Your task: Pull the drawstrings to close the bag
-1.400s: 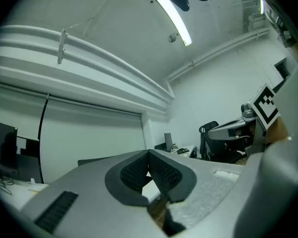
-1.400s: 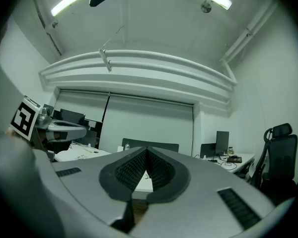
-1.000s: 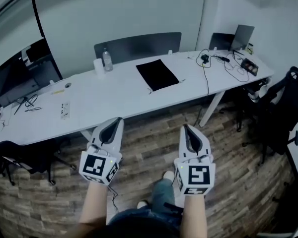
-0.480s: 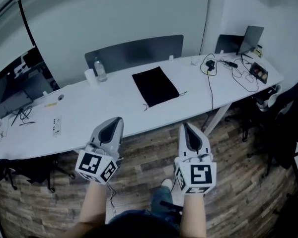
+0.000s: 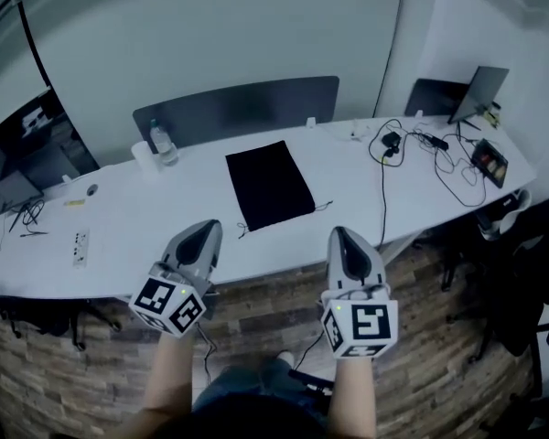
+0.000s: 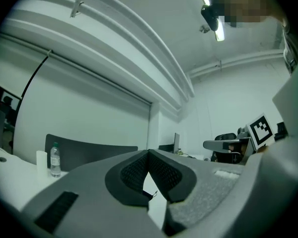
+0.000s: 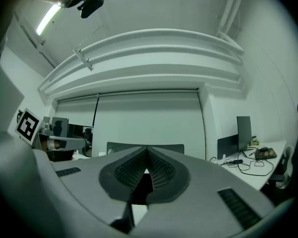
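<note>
Black fabric drawstring bag (image 5: 269, 184) lies flat on the white table (image 5: 119, 236), with thin drawstrings (image 5: 325, 206) showing at its near corners. Left gripper (image 5: 204, 231) and right gripper (image 5: 346, 238) hang short of the table edge, well apart from the bag, each clenched tip to tip on nothing. I judge this the approach step. Next I must open both and reach one cord apiece.

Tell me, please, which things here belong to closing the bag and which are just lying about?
For the job:
black bag
its drawstrings
left gripper, shut and empty
right gripper, shut and empty

Lying about on the table:
water bottle
cables
laptop
</note>
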